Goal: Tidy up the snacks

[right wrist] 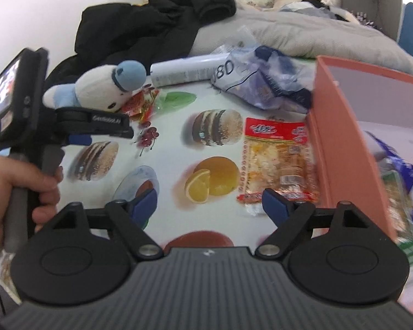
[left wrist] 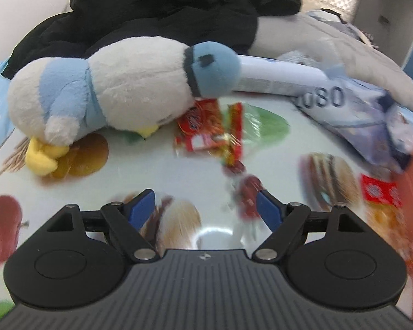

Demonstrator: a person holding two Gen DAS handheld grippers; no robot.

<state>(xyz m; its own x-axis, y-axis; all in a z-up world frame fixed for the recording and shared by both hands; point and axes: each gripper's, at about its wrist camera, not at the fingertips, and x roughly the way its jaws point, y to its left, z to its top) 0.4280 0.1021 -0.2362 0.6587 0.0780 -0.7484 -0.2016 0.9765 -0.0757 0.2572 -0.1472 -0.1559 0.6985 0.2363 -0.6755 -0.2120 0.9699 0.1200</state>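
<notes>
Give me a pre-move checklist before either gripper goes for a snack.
1. Left gripper open, nothing between its jaws: ok.
2. Right gripper open and empty: ok.
3. Orange snack pack flat on the tablecloth, top unobstructed: ok.
4. Pink box open beside the pack: ok.
5. Red candy wrappers free of the plush toy: not ok, tucked against it.
6. Room left inside the box: cannot tell.

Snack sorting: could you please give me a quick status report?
Left gripper and right gripper open, empty. Red-topped clear snack packet lies beside the salmon-pink box. White-and-blue plush bird rests against small red candy wrappers.
</notes>
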